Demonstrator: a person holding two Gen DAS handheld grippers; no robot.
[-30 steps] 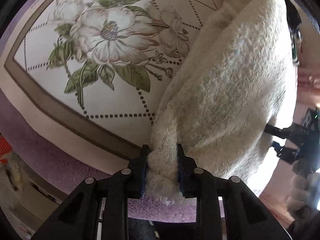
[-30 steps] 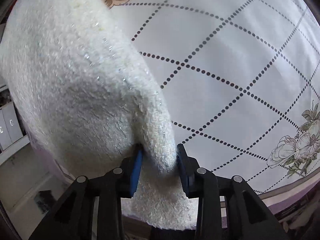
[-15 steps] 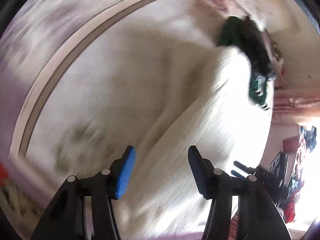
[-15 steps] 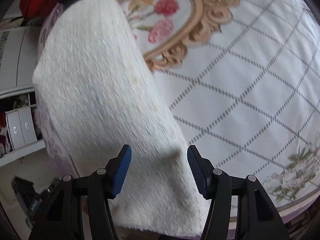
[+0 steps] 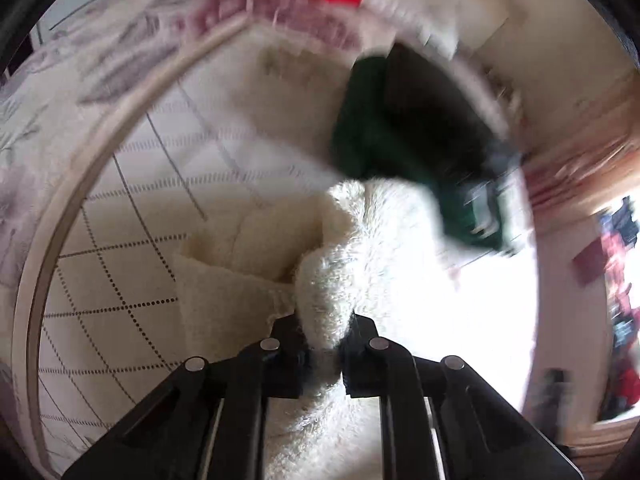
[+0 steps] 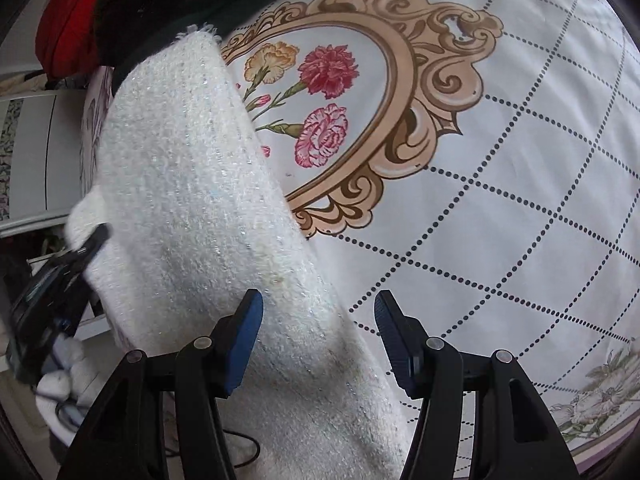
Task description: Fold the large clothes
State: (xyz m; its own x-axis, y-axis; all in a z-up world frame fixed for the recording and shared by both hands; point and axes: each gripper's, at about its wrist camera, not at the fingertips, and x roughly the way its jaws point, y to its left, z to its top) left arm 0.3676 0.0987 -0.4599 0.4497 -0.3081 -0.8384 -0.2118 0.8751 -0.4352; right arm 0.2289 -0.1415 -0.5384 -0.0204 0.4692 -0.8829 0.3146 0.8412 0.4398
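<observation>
Across the bed (image 6: 500,200) lay the white sweater (image 6: 192,200), one fuzzy fold pinched tight in my left jaws (image 5: 323,344) for folding it over, my right jaws (image 6: 318,334) wide above it, gripping nothing.

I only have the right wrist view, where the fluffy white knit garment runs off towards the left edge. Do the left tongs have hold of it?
Observer: Yes. In the left wrist view the left tongs are shut on a bunched fold of the fluffy white knit garment.
Operator: Is the rest of it lying flat on that side?
Observer: Partly. Left of the pinched fold, a flatter cream flap lies on the dotted-grid bedspread.
Operator: Anything beyond the fold?
Observer: A dark green garment lies just past it. The picture is too blurred to say whether they touch.
</observation>
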